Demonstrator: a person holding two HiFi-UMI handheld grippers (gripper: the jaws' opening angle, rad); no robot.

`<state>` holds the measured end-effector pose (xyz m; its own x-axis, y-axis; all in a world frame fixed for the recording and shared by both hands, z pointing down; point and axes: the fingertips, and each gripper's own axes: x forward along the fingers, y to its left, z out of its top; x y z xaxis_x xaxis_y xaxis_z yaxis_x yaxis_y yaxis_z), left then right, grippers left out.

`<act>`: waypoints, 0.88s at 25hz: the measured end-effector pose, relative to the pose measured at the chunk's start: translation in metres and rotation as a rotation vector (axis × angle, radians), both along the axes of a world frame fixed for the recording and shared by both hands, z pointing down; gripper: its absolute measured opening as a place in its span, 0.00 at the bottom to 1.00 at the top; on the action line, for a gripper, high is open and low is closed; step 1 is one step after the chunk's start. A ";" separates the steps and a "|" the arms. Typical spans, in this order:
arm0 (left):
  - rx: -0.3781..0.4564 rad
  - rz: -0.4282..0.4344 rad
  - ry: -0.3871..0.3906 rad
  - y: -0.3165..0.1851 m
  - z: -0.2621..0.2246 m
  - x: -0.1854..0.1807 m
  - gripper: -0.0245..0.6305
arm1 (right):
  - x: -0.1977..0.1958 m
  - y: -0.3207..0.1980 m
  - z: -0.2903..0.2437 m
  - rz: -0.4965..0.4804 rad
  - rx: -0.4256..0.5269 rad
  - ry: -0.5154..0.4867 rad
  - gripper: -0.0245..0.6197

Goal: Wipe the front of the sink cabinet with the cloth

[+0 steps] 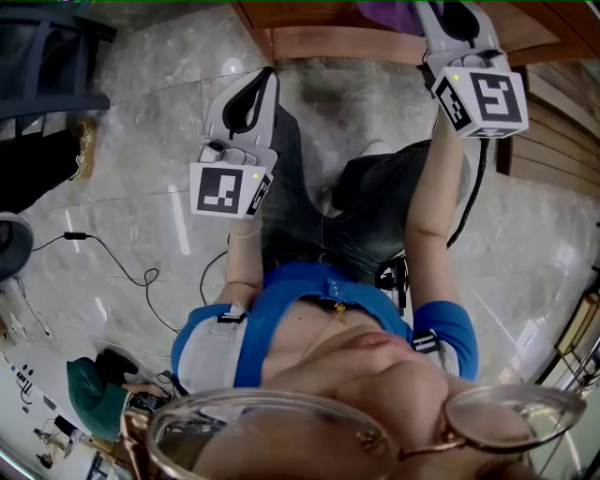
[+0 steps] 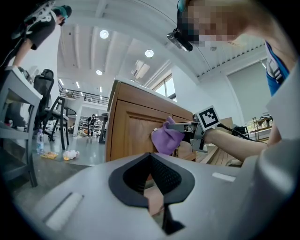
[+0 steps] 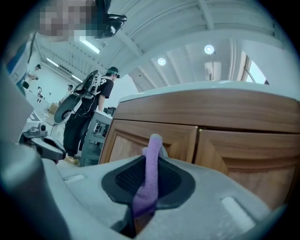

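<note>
My right gripper (image 1: 442,11) is shut on a purple cloth (image 1: 392,13) and holds it up at the wooden sink cabinet (image 1: 319,42). In the right gripper view the cloth (image 3: 151,173) stands as a narrow strip pinched between the jaws, in front of the left cabinet door (image 3: 131,138). The left gripper view shows the cloth (image 2: 167,138) bunched against the cabinet front (image 2: 133,131); whether it touches the wood I cannot tell. My left gripper (image 1: 261,82) hangs lower and to the left over the floor, apart from the cabinet, its jaws together with nothing in them.
I crouch on a glossy marble floor (image 1: 169,216) with my knees close to the cabinet. A black cable (image 1: 112,258) lies on the floor at left. A black chair (image 1: 47,56) and another person's shoe (image 1: 86,141) are at far left. Another person (image 3: 89,112) stands beyond the cabinet's left end.
</note>
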<state>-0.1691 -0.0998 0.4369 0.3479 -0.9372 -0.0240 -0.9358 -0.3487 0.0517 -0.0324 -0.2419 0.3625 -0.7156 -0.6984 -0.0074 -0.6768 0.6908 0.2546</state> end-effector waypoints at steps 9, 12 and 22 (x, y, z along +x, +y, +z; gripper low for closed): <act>0.006 -0.001 0.018 0.004 -0.001 -0.001 0.04 | -0.005 -0.001 0.012 0.037 -0.014 0.034 0.12; 0.005 0.006 0.024 0.004 0.000 0.000 0.04 | -0.006 -0.003 0.026 0.050 -0.061 0.051 0.12; 0.005 0.026 0.047 0.004 0.003 0.002 0.04 | -0.023 -0.005 0.075 0.064 -0.167 0.123 0.12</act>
<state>-0.1674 -0.0957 0.4400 0.3704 -0.9278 -0.0454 -0.9231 -0.3731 0.0931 -0.0549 -0.2472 0.4375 -0.6581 -0.7266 0.1973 -0.6915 0.6870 0.2233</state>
